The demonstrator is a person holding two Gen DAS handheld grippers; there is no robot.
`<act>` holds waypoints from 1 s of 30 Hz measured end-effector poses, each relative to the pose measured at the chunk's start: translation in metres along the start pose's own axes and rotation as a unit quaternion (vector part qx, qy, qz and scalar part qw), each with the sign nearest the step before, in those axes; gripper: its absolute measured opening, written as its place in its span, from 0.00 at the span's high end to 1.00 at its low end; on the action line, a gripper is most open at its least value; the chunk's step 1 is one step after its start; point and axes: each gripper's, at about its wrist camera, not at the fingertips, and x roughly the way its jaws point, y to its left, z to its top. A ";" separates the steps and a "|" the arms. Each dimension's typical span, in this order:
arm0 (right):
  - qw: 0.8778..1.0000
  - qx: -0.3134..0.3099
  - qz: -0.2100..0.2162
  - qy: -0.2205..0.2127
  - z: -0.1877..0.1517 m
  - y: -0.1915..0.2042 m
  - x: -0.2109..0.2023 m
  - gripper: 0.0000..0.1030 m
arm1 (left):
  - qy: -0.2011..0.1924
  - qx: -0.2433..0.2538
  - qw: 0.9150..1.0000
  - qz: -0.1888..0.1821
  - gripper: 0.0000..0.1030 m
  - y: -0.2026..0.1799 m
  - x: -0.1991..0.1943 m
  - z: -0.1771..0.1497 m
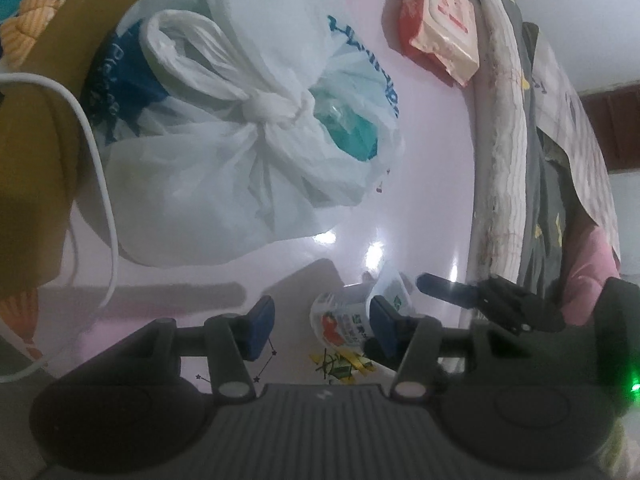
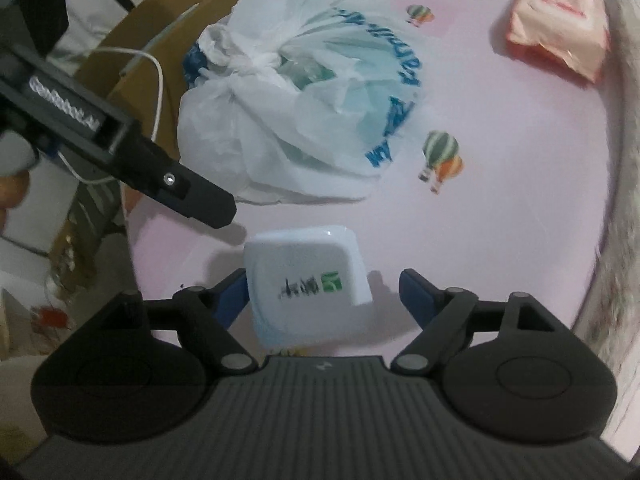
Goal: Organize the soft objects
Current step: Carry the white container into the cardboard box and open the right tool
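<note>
Right tongs [image 2: 324, 292] open wide, white tissue pack [image 2: 306, 290] between pads on pink desk [image 2: 500, 208], not gripped. Left tongs [image 1: 320, 320] open, empty. Tied plastic bag [image 2: 296, 108] beyond.

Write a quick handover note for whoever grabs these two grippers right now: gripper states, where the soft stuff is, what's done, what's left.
Left gripper: open, nothing held, hovering over the pink tabletop.
Right gripper: open; the small white tissue pack lies between its fingers, touching the left one, clear of the other.
Knotted white plastic bag sits mid-table, beside the cardboard box.
Red-and-cream wipes pack lies at the far corner.
Done: nothing visibly sorted yet.
Left: likely gather the tissue pack, wipes and bag together.
</note>
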 end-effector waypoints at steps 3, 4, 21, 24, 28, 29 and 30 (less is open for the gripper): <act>0.999 0.039 0.023 -0.006 -0.013 -0.010 -0.016 0.21 | 0.008 0.009 1.000 0.006 0.51 0.000 0.005 -0.004; 0.998 0.054 0.032 -0.009 -0.017 -0.015 -0.020 0.22 | 0.011 0.009 1.000 0.006 0.51 0.001 0.007 -0.007; 0.949 0.277 0.150 -0.014 -0.022 -0.062 0.004 0.48 | 0.040 -0.026 0.999 -0.020 0.51 0.013 0.030 -0.032; 0.946 0.283 0.160 0.002 -0.016 -0.059 0.022 0.52 | 0.029 -0.022 0.999 -0.025 0.51 0.009 0.033 -0.030; 0.936 0.304 0.180 0.015 -0.015 -0.057 0.036 0.55 | 0.012 -0.017 1.000 -0.023 0.56 -0.002 0.034 -0.027; 0.933 0.311 0.181 0.015 -0.016 -0.057 0.037 0.55 | 0.010 -0.017 1.000 -0.020 0.58 -0.003 0.033 -0.027; 0.931 0.316 0.182 0.014 -0.016 -0.058 0.037 0.57 | 0.009 -0.017 1.000 -0.018 0.59 -0.005 0.032 -0.027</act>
